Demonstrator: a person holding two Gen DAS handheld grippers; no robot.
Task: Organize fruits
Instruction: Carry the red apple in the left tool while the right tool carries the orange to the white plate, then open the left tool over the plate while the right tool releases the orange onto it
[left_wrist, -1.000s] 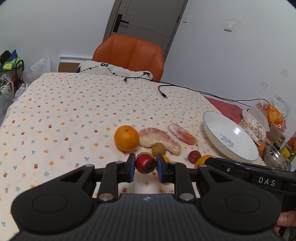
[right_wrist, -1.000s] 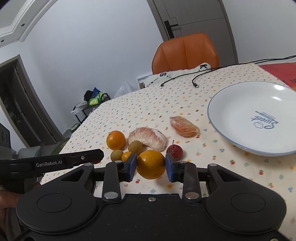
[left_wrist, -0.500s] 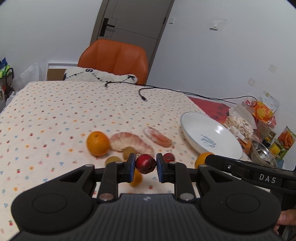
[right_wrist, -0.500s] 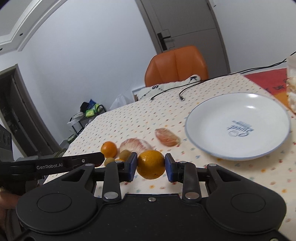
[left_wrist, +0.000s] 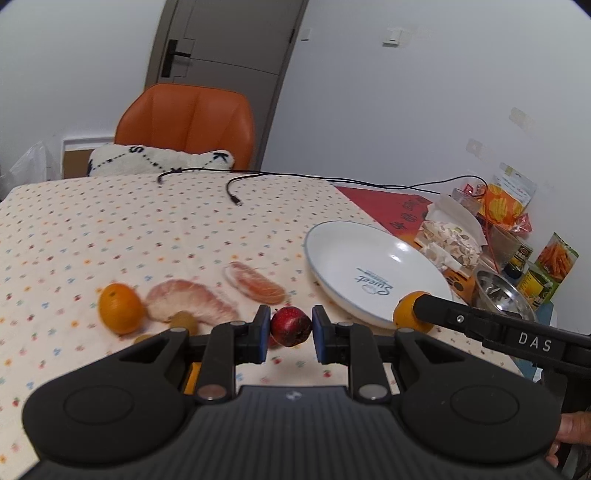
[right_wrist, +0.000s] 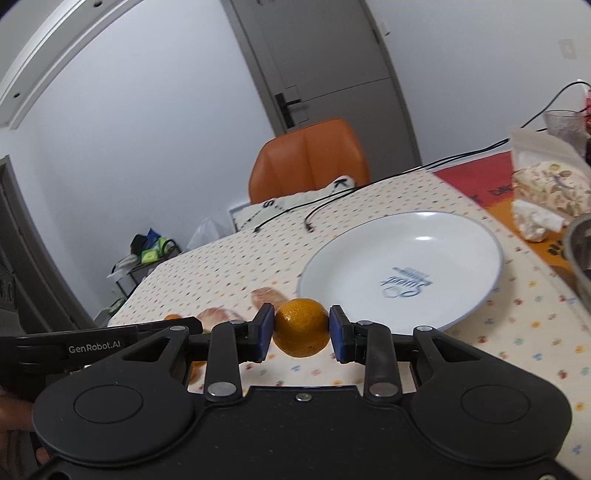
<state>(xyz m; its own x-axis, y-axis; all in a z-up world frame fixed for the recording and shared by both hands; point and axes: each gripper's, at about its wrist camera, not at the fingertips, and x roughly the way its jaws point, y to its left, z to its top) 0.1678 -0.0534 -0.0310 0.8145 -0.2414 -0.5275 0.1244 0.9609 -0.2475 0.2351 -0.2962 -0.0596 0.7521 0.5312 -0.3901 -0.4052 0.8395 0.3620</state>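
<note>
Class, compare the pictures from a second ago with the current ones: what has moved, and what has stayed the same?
Both grippers have carried their fruit up and toward the white plate: the left gripper still clamps the small red fruit, the right gripper the orange, now near the plate's rim. Nothing was released. The other orange, pomelo segments and plate stayed put.

the left gripper's body (left_wrist: 290, 334) hides most of a small orange fruit (left_wrist: 192, 376) at 7 o'clock, tablecloth (right_wrist: 229, 266) dots all smeared.

Orange chair (left_wrist: 192, 122) behind table; black cable (left_wrist: 236, 184) on dotted cloth (left_wrist: 110, 221); blurry snack packets (left_wrist: 506, 203), perhaps.
</note>
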